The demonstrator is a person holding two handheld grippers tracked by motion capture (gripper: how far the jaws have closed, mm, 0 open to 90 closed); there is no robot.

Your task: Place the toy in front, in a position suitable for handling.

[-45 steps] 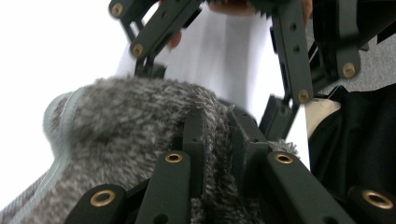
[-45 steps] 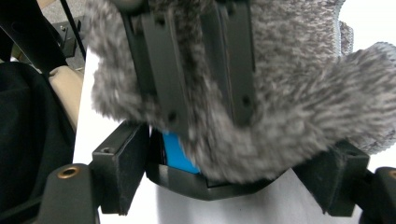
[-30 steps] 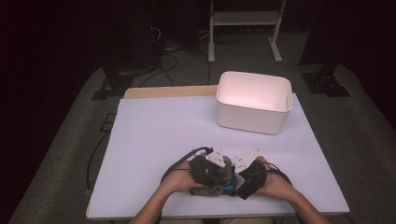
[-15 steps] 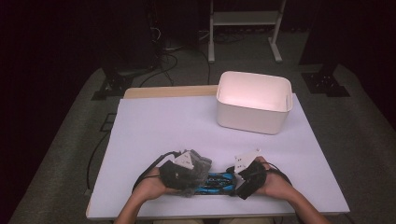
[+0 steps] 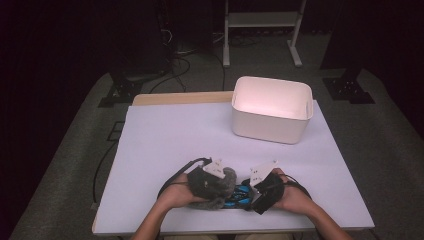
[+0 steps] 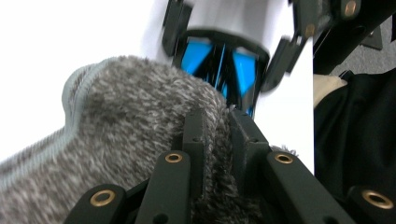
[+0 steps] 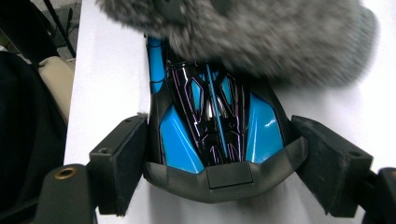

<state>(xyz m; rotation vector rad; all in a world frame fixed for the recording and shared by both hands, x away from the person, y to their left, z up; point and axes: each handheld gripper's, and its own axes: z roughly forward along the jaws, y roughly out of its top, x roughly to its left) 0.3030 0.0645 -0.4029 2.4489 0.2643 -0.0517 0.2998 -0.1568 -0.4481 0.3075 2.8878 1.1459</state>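
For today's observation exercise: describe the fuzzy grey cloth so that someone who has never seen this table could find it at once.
Start at the white table and ignore the white tub at its far right. At the near edge, between the person's two hands, lies the fuzzy grey cloth, pinched by the left tool. It is soft and woolly with a ribbed hem, unlike the glossy blue and black object beside it.

grey fuzzy sock (image 5: 216, 186): 1 | blue-black toy car (image 7: 212, 123): 1 | white bin (image 5: 271, 116): 1 | table (image 5: 175, 135): 1

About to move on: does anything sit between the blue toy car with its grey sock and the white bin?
Nothing visible does. The blue toy car and grey sock sit at the near edge; bare table runs to the white bin.
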